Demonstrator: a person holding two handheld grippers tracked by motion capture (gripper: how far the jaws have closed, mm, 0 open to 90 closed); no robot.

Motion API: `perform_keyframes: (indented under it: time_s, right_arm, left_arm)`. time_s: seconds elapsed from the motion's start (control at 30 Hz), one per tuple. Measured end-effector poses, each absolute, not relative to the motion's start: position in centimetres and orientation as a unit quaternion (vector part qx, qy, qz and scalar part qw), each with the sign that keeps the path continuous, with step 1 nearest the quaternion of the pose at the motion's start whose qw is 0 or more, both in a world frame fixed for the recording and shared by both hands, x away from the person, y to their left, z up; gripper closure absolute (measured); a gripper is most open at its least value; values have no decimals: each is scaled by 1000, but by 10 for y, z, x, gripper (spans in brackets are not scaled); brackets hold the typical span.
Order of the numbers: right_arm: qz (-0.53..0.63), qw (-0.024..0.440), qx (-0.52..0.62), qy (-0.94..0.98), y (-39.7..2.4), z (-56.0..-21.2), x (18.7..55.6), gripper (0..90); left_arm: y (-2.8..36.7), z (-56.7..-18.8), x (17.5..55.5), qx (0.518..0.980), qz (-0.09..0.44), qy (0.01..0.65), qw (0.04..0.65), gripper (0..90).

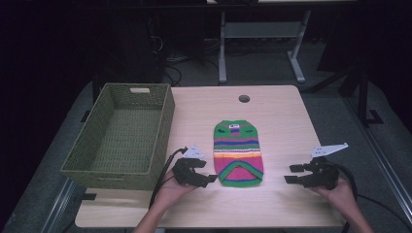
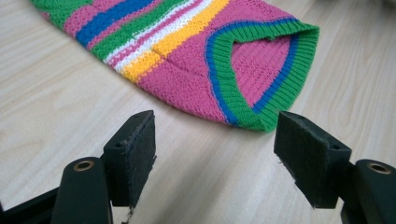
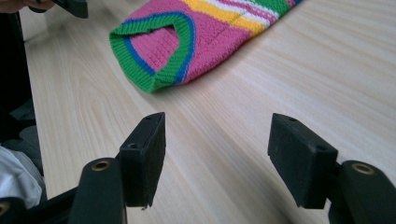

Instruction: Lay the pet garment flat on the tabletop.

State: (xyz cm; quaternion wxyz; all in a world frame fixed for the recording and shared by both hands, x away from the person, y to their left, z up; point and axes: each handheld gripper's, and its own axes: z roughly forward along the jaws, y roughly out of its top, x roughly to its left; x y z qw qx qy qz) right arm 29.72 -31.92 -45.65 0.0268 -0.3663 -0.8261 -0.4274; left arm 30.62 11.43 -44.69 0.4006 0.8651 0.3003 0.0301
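A small knitted striped garment (image 1: 238,153) in pink, green, blue, yellow and white lies flat on the middle of the wooden table (image 1: 282,121). Its green-edged opening faces the near edge. My left gripper (image 1: 208,175) is open just left of the garment's near hem, a short gap from it; in the left gripper view the garment (image 2: 219,60) lies just beyond my left gripper (image 2: 214,156). My right gripper (image 1: 293,174) is open to the right of the garment, farther from it. In the right gripper view the garment (image 3: 187,42) lies ahead and to the left of my right gripper (image 3: 215,156).
A green woven basket (image 1: 127,137) with nothing in it stands on the left part of the table, close to my left hand. A round cable hole (image 1: 244,98) sits near the far edge. Beyond the table are a dark floor and a table frame (image 1: 262,39).
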Motion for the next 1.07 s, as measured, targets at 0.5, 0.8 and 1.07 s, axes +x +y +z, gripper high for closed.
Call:
perform_keyframes:
  time_s: [0.5,0.8,1.07]
  right_arm:
    - [-424,-2,-383,-821,-340,-462,270,343]
    - [-426,-14,-391,-816,-345,-462,256,313]
    - [-444,-37,-404,-799,-345,-467,240,302]
  left_arm:
    - [120,-446,284,867,45,290,402,279]
    - [128,-442,269,864,62,286,410,271]
    - [138,-447,255,854,70,299,420,265]
